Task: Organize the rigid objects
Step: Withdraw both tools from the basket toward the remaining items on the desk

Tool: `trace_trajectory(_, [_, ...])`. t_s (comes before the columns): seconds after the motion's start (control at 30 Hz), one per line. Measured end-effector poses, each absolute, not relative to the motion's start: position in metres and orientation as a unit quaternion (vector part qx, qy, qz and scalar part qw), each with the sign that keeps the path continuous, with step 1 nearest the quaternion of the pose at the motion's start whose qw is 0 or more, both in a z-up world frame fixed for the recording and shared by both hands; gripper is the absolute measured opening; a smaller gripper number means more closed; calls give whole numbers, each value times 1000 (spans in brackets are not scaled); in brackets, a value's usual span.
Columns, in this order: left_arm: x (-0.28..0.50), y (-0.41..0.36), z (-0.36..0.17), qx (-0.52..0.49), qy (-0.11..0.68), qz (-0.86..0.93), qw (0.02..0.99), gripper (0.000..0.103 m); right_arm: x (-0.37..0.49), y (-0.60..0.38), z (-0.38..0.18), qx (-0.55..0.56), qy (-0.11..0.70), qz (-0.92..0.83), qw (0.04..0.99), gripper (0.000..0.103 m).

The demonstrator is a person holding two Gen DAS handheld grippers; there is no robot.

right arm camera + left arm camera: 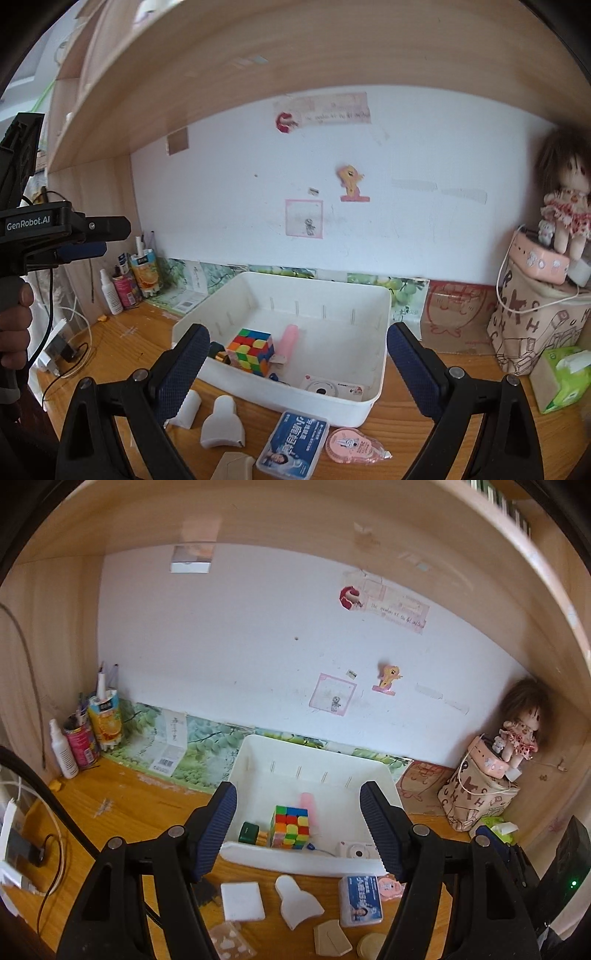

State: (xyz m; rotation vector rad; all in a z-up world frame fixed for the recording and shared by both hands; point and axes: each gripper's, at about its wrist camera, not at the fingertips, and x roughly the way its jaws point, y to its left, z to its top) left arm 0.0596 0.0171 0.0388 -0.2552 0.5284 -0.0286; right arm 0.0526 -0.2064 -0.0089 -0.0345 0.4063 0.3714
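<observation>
Both grippers, left (298, 829) and right (297, 367), hover spread and empty over the white plastic bin (373, 400) mid-desk. Blue-labelled clear case (293, 443) lies beside the bin's front wall; approach it vertically, pinching its short sides.

A home study desk (122, 805) under a wooden shelf (221, 81): wall stickers (351, 181), rag doll (565, 192), pen cups (105, 720).

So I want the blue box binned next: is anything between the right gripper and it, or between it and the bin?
Nothing visible. The right gripper hangs open above the blue box, and only the bin wall stands behind it.
</observation>
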Motion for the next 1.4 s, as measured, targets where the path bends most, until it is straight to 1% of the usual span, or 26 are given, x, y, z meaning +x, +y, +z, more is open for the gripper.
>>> trace_trajectory(0.17, [32,23,34,-130,266,0,955,73,25,-206,-7,-21,198,189,962,97])
trace_trajectory(0.43, [0,32,29,-124,292,32,948,73,-10,-208,-13,-10,217,191,957,97])
trace_trajectory(0.6, [-13,39,26,-118,309,62,942,73,-19,-212,-21,4,230,191,954,97])
trace_trajectory(0.73, [-23,46,25,-109,308,83,941,73,-22,-211,-29,8,240,195,951,97])
trace_trajectory(1.1, [-17,66,5,-105,351,105,924,73,-17,-204,-60,14,302,186,935,97])
trace_trajectory(1.4, [8,75,-24,-95,421,70,899,73,-9,-192,-79,17,352,165,921,97])
